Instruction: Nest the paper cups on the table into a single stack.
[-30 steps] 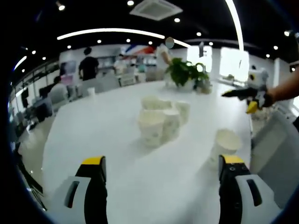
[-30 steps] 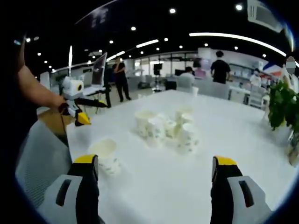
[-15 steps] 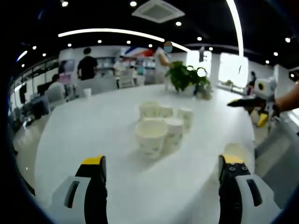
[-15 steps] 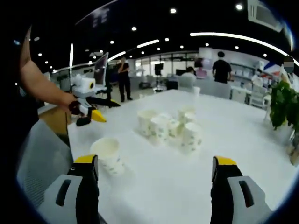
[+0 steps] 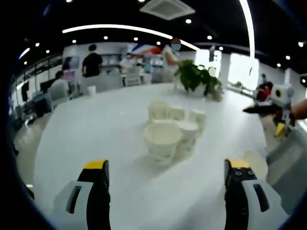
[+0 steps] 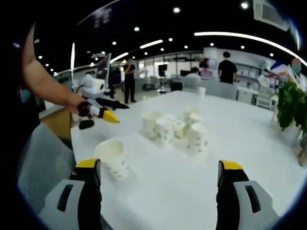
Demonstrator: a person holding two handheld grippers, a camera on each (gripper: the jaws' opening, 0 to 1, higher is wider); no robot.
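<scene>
Paper cups [image 5: 170, 129] are judged light and easily crushed; rims are best pinched gently. Both grippers' jaws are spread, nothing held.

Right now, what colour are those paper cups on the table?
White with a faint speckled print on the sides, clearest on the lone cup in the right gripper view.

Beyond the jaws stretches a large white table [image 5: 96, 139], with a leafy potted plant [image 5: 192, 76] at its far edge. A dark ceiling carries curved light strips [image 5: 120, 29] and spotlights; people [image 6: 226, 69] stand among distant desks.
</scene>
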